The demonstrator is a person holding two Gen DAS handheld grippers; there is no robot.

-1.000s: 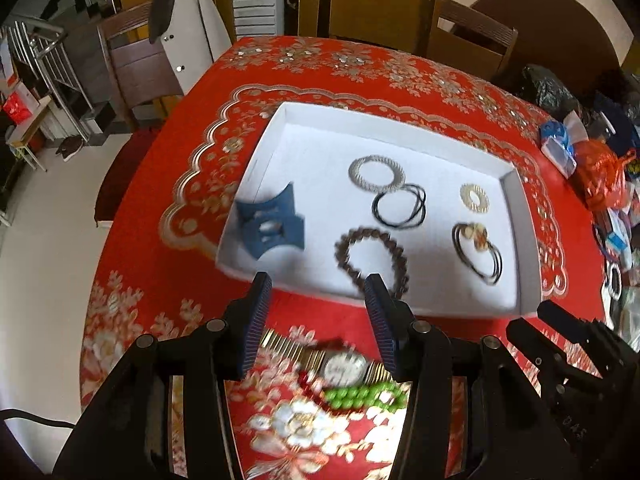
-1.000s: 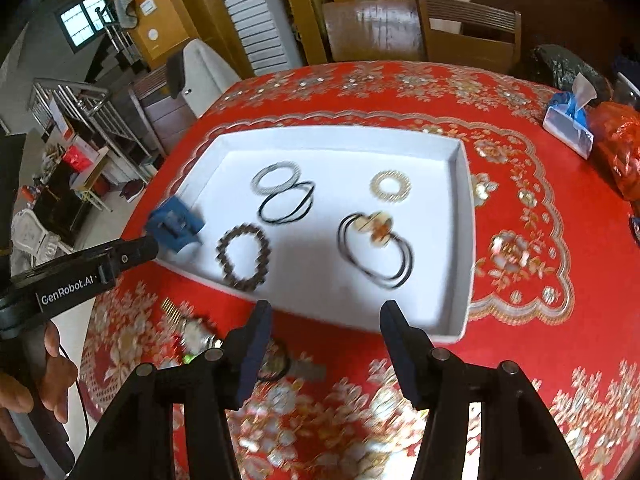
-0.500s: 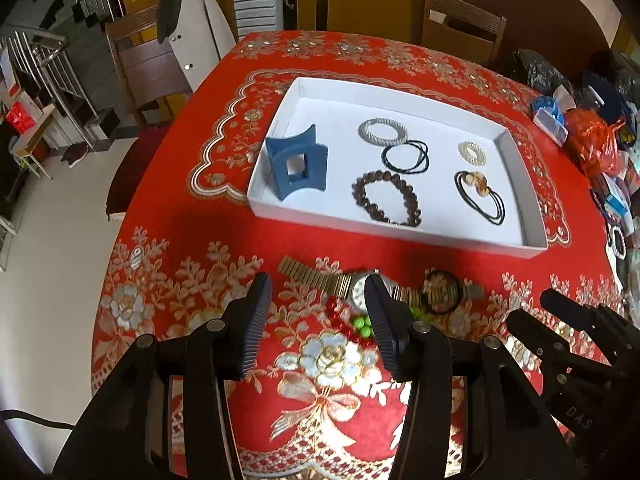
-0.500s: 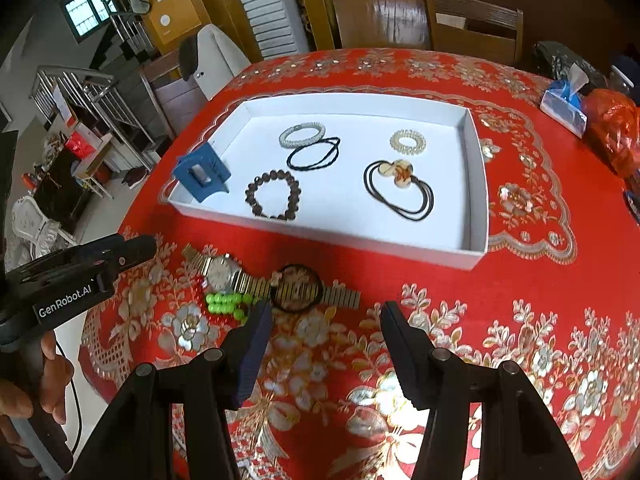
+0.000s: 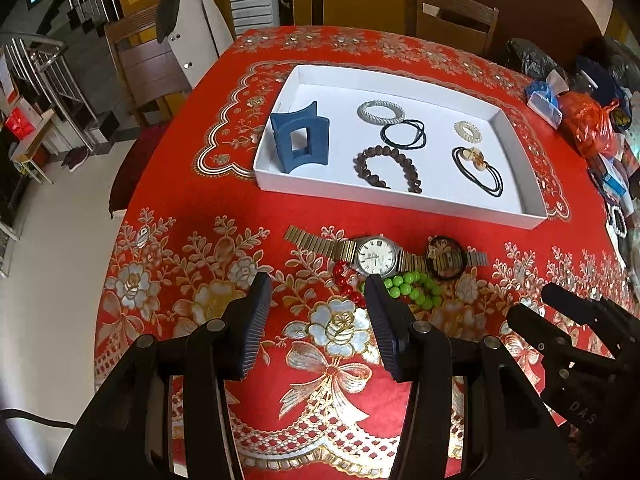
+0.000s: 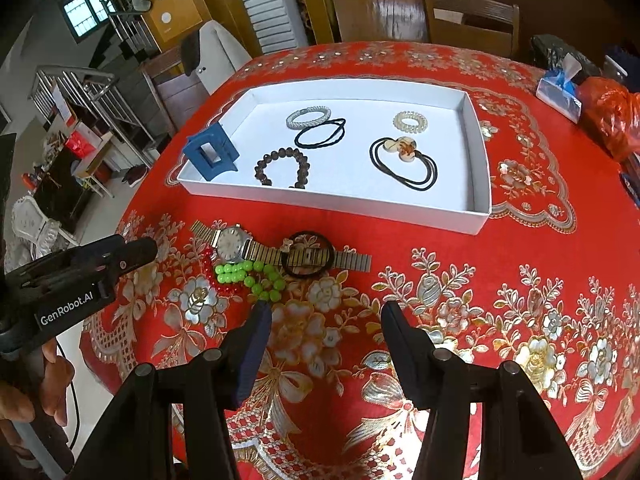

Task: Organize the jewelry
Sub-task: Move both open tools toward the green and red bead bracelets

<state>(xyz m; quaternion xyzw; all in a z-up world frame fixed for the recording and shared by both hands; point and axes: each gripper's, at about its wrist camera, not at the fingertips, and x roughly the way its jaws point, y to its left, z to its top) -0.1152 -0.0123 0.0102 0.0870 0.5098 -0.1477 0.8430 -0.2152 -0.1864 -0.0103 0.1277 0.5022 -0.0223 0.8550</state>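
Observation:
A white tray [image 5: 516, 148] [image 6: 478, 152] on the red cloth holds a blue hair claw [image 5: 300, 142] [image 6: 210, 152], a brown bead bracelet [image 5: 386, 168] [image 6: 282, 168], black hair ties [image 5: 402, 134], a silver bangle [image 5: 380, 111] and an amber-flower hair tie [image 6: 404, 160]. In front of the tray lie a gold watch [image 5: 374, 256] [image 6: 232, 242], a green bead bracelet [image 5: 412, 284] [image 6: 248, 276], red beads [image 5: 344, 280] and a black ring [image 6: 306, 254]. My left gripper [image 5: 316, 300] is open and empty near the watch. My right gripper [image 6: 326, 314] is open and empty.
Wooden chairs [image 5: 148, 64] [image 6: 468, 20] stand around the table. Bags and small boxes [image 5: 588, 128] [image 6: 608, 116] crowd the right side. The table's left edge drops to the floor [image 5: 60, 240]. The other gripper shows at left in the right wrist view [image 6: 72, 280].
Both grippers have pulled back and away from the tray. The blue hair claw now stands in the tray's left corner. The watch and bead bracelets have come fully into view.

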